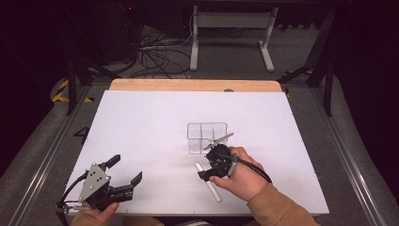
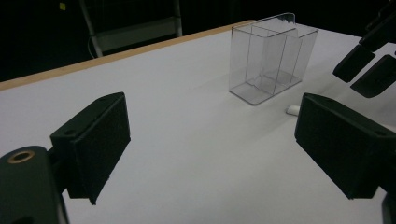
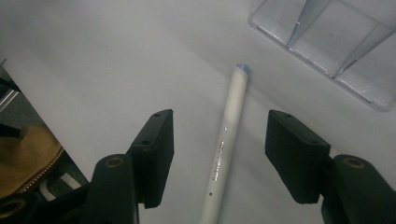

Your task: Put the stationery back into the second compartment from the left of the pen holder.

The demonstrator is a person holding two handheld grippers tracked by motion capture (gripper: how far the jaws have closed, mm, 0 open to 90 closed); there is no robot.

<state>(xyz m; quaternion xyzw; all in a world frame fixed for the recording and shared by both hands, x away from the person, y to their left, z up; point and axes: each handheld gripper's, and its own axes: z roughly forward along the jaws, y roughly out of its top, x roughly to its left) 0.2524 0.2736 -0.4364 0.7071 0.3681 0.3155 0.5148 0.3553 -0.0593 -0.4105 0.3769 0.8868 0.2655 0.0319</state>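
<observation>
A white pen [image 1: 208,182] lies on the white tabletop [image 1: 141,122], just in front of a clear divided box [image 1: 207,136]. My right gripper [image 1: 207,165] points down over the pen. In the right gripper view the pen [image 3: 229,140] runs between the two jaws of the right gripper [image 3: 219,119], with a gap on each side, so the gripper is open. The box's corner [image 3: 336,46] lies just beyond. My left gripper [image 1: 125,168] rests open and empty near the front left edge. In the left gripper view its jaws [image 2: 212,121] face the box [image 2: 271,60] and the pen's tip [image 2: 293,110].
The compartments of the clear box hold nothing. A wooden strip [image 1: 188,85] runs along the table's far edge. Beyond it stand a white desk frame [image 1: 230,33] and loose cables [image 1: 155,56] on the floor. The right gripper's jaws [image 2: 369,60] hang at the right of the left gripper view.
</observation>
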